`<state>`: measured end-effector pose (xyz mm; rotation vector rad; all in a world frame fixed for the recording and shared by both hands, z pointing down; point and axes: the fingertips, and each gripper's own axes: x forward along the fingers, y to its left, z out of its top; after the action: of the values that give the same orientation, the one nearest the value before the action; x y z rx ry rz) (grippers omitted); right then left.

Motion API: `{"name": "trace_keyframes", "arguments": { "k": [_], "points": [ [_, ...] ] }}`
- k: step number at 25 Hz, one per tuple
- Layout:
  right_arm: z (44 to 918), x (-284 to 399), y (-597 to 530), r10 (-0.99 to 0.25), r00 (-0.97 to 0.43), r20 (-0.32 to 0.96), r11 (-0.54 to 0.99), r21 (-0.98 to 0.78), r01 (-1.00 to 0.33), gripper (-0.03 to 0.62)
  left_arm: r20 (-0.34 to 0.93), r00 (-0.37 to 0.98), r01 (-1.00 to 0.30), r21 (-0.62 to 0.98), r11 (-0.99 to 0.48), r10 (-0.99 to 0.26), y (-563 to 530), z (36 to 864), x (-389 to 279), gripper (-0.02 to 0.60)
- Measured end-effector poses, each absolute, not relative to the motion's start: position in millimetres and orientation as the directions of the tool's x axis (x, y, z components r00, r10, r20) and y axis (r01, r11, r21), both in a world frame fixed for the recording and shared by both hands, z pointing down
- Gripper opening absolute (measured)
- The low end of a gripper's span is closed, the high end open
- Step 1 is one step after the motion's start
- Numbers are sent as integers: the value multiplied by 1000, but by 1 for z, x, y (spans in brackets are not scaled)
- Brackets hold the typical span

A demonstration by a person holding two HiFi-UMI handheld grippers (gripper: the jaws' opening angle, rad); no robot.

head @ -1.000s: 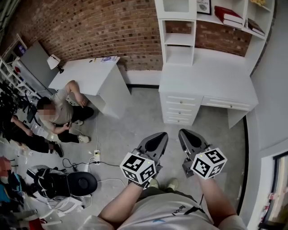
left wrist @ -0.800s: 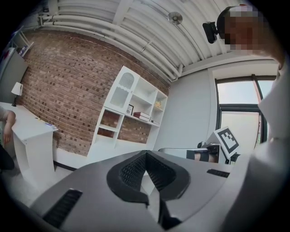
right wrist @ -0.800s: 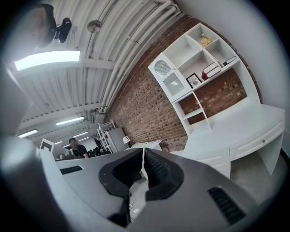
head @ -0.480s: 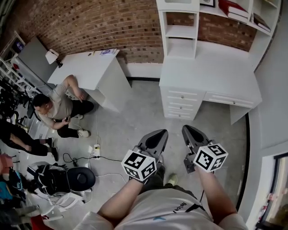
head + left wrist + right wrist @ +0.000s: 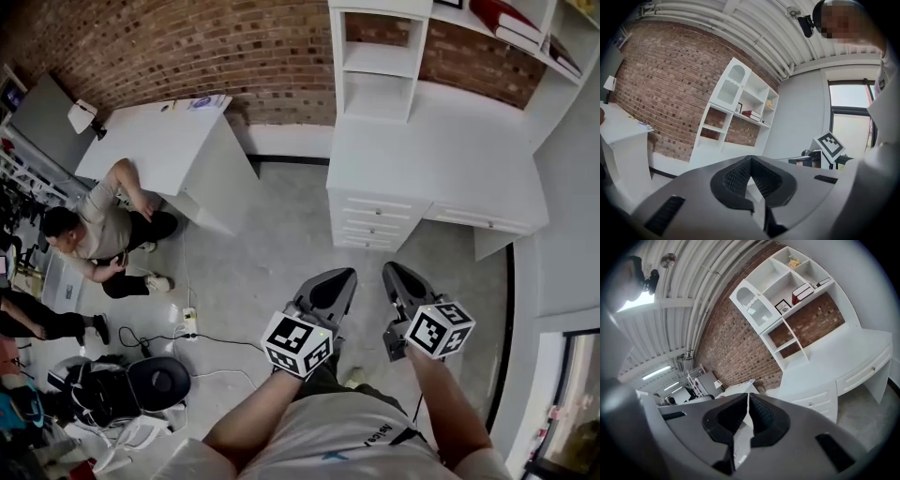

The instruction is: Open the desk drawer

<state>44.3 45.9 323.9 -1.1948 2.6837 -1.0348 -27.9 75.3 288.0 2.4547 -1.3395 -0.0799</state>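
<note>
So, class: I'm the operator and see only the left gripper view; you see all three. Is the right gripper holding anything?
Observer: No. The right gripper is shut, with nothing between its jaws.
Operator: Are the desk drawers open?
Observer: No. In the head view the drawer stack and the wide drawer are all shut.
Operator: Is either gripper at them?
Observer: No. There is floor between the desk and both the left gripper and the right.
</note>
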Motion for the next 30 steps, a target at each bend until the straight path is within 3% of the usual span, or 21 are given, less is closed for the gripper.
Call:
{"name": "trace_keyframes", "arguments": {
  "k": [11,23,30],
  "points": [
    [389,37,-66,-779,-586,222,193,-805,-561,21,143,643,-751,314,-581,-753,-37,332,-48,9],
    [508,55,-154,-776,-546,317,26,-848,-530,23,197,653,-747,324,-580,-731,-126,401,-34,9],
    [593,67,-202,-763,-546,346,-64,-882,-468,69,248,641,-759,345,-552,-726,-172,455,-21,9]
  ]
}}
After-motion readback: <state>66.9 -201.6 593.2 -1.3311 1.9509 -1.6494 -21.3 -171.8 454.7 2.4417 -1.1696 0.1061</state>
